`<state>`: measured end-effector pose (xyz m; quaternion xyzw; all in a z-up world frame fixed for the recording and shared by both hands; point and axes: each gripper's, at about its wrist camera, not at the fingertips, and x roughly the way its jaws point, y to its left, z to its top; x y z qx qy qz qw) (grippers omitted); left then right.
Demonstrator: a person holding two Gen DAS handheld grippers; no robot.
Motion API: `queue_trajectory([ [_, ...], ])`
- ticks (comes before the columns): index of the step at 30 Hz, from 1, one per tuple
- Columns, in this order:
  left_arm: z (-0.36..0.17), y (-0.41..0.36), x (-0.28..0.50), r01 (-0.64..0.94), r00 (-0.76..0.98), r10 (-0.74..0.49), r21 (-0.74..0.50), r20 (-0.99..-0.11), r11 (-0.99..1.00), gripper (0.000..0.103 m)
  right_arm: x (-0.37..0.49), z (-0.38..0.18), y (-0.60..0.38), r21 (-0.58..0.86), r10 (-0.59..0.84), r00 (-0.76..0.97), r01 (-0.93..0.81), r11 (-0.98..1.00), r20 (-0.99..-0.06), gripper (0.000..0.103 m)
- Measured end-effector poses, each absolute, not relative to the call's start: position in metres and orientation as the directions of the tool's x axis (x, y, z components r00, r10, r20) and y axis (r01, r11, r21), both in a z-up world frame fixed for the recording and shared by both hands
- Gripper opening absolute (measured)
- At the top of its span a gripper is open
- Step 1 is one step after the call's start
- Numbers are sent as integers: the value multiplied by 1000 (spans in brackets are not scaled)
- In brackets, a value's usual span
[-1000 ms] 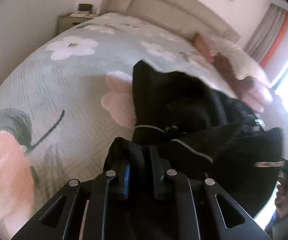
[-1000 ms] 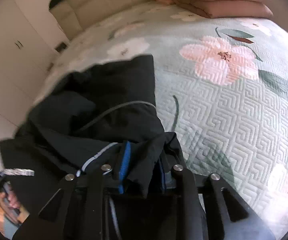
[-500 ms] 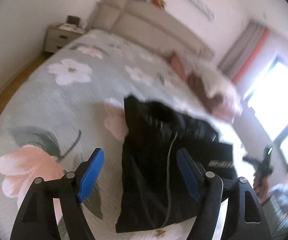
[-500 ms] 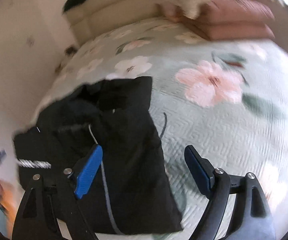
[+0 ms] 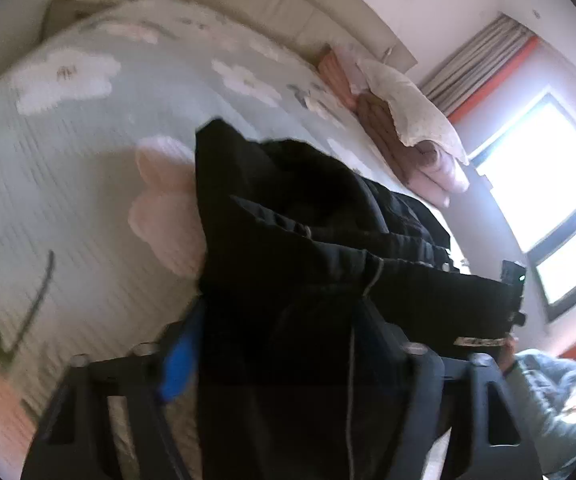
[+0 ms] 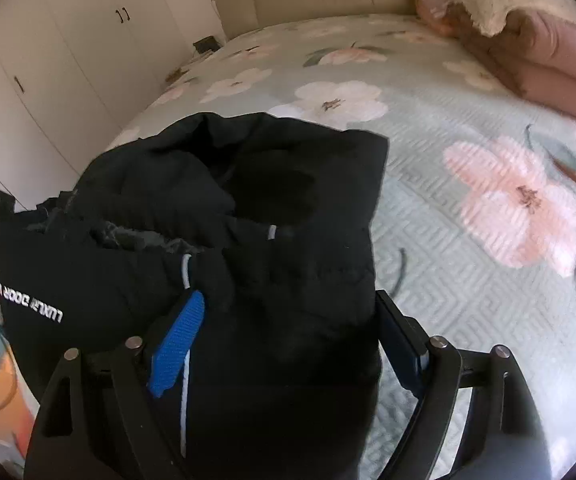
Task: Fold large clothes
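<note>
the wide bed with its pale green quilted cover printed with pink and white flowers [image 6: 468, 216] carries everything, with a stack of folded pink and brown blankets under a cream pillow [image 5: 416, 136] at its far side by the headboard. the large black fabric garment with grey piping and a white lettered strip [image 6: 224, 248] lies bunched on the near part of the bed, partly doubled over, its near end running between the fingers of both tools. the left tool [image 5: 292, 344] has just been closing and its jaws now stand part-way apart with the black cloth filling the gap; only its blue left pad [image 5: 180, 360] shows, so whether the pads already press cannot be told. the right tool [image 6: 284, 332] has also just been closing, and its jaws are still apart, with the blue pad [image 6: 176, 344] beside the cloth and a thick fold between. the step looks like re-gripping the near edge for the next fold. to do it well, each tool should take all layers at matching corners, bite past the hem rather than the loose grey cord, and pull the edge taut and level before lifting.
</note>
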<state>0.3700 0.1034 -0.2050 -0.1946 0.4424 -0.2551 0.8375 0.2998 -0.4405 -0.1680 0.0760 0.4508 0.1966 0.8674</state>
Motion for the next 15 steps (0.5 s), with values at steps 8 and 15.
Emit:
queue_trajectory([
  [8, -159, 109, 324, 253, 632, -478, -420, -611, 872, 13, 244, -121, -440, 85, 226, 685, -234, 969, -692, 16],
  [15, -59, 106, 344, 196, 810, -347, -339, -474, 920, 12, 262, -12, -435, -83, 19, 855, -73, 994, -519, 14],
])
